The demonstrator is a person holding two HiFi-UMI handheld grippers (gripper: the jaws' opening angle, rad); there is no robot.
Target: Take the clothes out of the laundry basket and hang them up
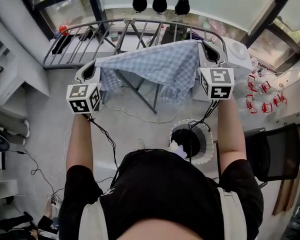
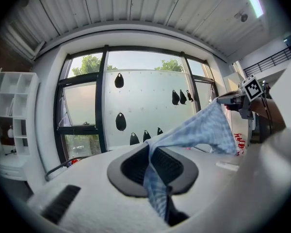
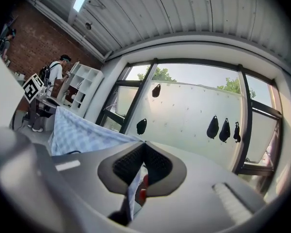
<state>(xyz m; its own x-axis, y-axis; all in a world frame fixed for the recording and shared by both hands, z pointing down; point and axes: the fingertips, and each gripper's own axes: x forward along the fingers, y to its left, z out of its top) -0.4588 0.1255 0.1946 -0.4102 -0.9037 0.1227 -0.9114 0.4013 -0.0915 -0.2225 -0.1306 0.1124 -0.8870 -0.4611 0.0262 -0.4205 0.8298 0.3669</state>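
Note:
A blue-and-white checked garment (image 1: 155,66) is stretched out between my two grippers, held up in front of the metal drying rack (image 1: 135,26). My left gripper (image 1: 92,69) is shut on the cloth's left corner; in the left gripper view the checked cloth (image 2: 194,130) runs out of the pinched jaws toward the other gripper. My right gripper (image 1: 206,51) is shut on the right corner, and the checked cloth (image 3: 77,132) stretches away to the left in the right gripper view. The round laundry basket (image 1: 204,145) stands on the floor below my right arm, with a pale garment (image 1: 177,149) at its rim.
The rack's legs (image 1: 150,96) stand under the spread cloth. Cables (image 1: 135,116) trail over the floor. Red clothes pegs (image 1: 262,91) lie on a surface at the right. A white shelf unit (image 2: 12,115) stands by the window. A person (image 3: 56,74) stands far off by shelves.

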